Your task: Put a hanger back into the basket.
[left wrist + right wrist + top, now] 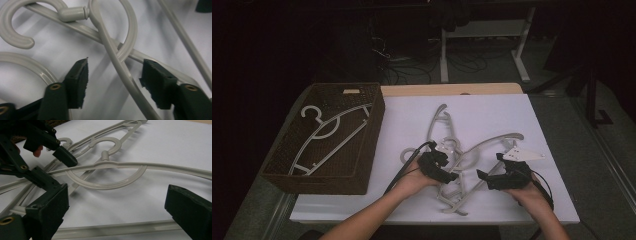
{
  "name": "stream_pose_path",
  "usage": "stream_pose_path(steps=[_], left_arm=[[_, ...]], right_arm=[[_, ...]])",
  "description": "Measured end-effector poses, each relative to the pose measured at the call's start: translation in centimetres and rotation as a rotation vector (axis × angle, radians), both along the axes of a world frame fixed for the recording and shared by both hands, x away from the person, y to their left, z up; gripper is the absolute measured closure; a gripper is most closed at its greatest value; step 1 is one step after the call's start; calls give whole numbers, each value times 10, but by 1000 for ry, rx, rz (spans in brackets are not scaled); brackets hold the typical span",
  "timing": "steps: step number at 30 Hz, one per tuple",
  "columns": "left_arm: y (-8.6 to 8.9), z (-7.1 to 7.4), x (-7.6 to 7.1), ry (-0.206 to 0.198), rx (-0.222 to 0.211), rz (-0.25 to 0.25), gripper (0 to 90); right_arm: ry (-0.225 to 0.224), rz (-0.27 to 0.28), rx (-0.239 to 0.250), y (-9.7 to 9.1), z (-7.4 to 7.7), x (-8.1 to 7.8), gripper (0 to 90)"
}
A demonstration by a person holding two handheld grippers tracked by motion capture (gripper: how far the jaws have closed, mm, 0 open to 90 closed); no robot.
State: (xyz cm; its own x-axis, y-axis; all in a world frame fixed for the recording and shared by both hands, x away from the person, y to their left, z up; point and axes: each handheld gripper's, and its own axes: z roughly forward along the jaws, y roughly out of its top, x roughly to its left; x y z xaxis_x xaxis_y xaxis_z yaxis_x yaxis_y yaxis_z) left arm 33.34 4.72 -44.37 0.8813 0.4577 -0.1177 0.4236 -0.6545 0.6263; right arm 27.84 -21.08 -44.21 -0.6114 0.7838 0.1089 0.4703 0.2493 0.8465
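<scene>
Several grey plastic hangers (457, 150) lie tangled on the white tabletop (492, 115). My left gripper (448, 174) is low over the tangle. In the left gripper view it (117, 80) is open, and a thin hanger arm (120, 68) runs between the pads without touching either. My right gripper (489, 167) rests just right of the pile, pointing left. In the right gripper view it (120, 212) stands wide open over bare table, with a hanger bar (112, 229) lying low across the gap. One finger of the left gripper (65, 157) shows beyond, over the hangers.
A dark wicker basket (373, 131) stands at the table's left with one grey hanger (329, 135) inside. A wooden edge (452, 89) runs along the back of the table. Table legs and cables sit on the dark floor behind.
</scene>
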Motion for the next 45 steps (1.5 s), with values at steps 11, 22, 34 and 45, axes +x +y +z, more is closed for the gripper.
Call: stream_pose_path(steps=[11, 22, 34, 45], left_arm=[[2, -5, 6, 10, 9, 23, 684], [19, 3, 21, 25, -45, 108, 815], [40, 29, 30, -33, -59, 150, 821], [77, 90, 43, -128, -71, 215, 822]], right_arm=[[0, 3, -5, 1, 0, 0, 51], [-8, 7, -10, 1, 1, -1, 52], [-29, 12, 4, 1, 4, -4, 55], [-31, 19, 16, 0, 4, -4, 56]])
